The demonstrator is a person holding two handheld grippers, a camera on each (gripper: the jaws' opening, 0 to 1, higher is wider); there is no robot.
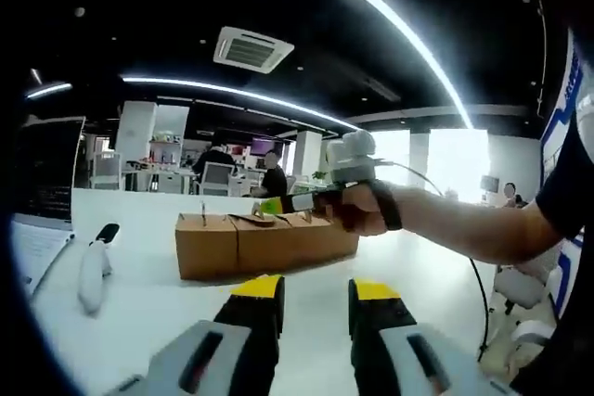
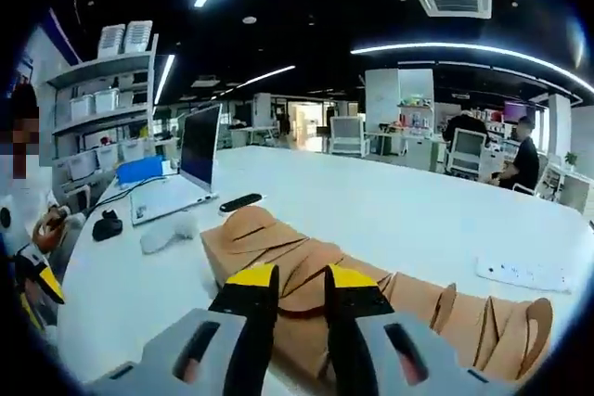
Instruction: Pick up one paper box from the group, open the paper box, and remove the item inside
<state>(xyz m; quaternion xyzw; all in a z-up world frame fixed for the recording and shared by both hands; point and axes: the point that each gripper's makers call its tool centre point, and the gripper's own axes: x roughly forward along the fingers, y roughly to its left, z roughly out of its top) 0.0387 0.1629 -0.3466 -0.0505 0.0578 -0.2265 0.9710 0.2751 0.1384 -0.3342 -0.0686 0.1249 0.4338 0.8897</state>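
Note:
A row of brown paper boxes lies on the white table. In the right gripper view the boxes run from below my jaws off to the right, with their curved top flaps up. My right gripper hangs just over the nearest box, jaws a narrow gap apart with the box top showing between them. In the left gripper view a hand holds that right gripper at the boxes' top. My left gripper stands open short of the boxes, holding nothing.
A laptop, a black remote, a white handset and a black mouse lie on the table's left part. A white power strip lies beyond the boxes. Shelves with bins stand at far left. People sit at desks behind.

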